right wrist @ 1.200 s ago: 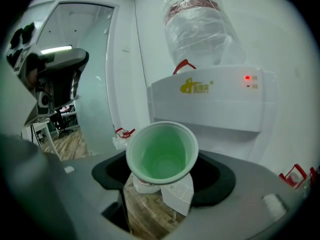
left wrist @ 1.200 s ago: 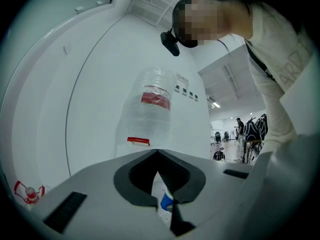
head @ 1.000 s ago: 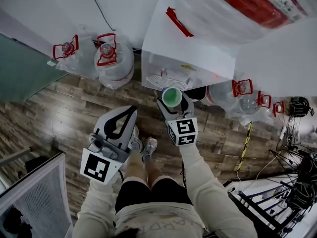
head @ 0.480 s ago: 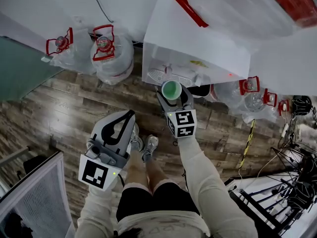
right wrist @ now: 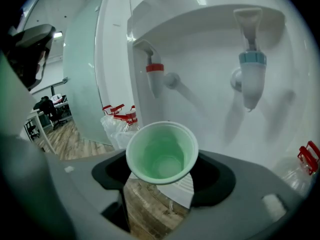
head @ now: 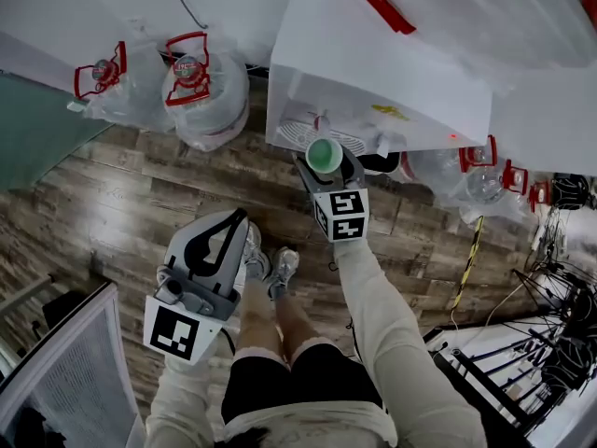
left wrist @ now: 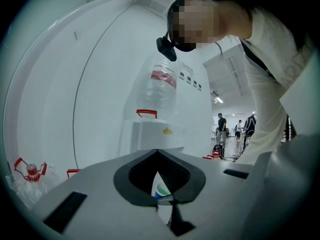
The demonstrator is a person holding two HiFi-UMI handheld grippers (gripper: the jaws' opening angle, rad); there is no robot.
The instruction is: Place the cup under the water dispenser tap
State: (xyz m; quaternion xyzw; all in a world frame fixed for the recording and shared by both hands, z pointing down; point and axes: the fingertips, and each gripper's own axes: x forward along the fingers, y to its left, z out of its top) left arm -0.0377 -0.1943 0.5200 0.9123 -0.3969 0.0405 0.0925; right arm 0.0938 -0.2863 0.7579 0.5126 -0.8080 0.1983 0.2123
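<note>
— The fingers point(right wrist: 107, 173) of the right gripper point(head: 324, 160): how do they stand?

— Parted just enough to clamp the cup point(right wrist: 161, 154), one on each side below the rim. It is upright, green inside and holds nothing. Its lower half is hidden behind the jaws; the head view shows only its mouth.

— And the left gripper point(head: 241, 218)?

— Closed tip to tip with nothing between, held low over the wooden floor point(head: 121, 194), well apart from the dispenser. Its own body blocks most of its view; a sliver of the cup shows through the gap behind the tips.

— Where is the cup against the water dispenser point(head: 373, 73)?

— At the front edge of the drip grille point(head: 308, 136), facing the recess. The red tap point(right wrist: 154, 76) is up to its left and the blue tap point(right wrist: 251, 79) up to its right. It is lower than both, and I cannot tell if it is under either.

— What is around?

— Water jugs point(head: 205, 87) with red handles stand left of the dispenser and more to the right, partly cut off behind it. The person's shoes point(head: 283, 271) are between the grippers.
</note>
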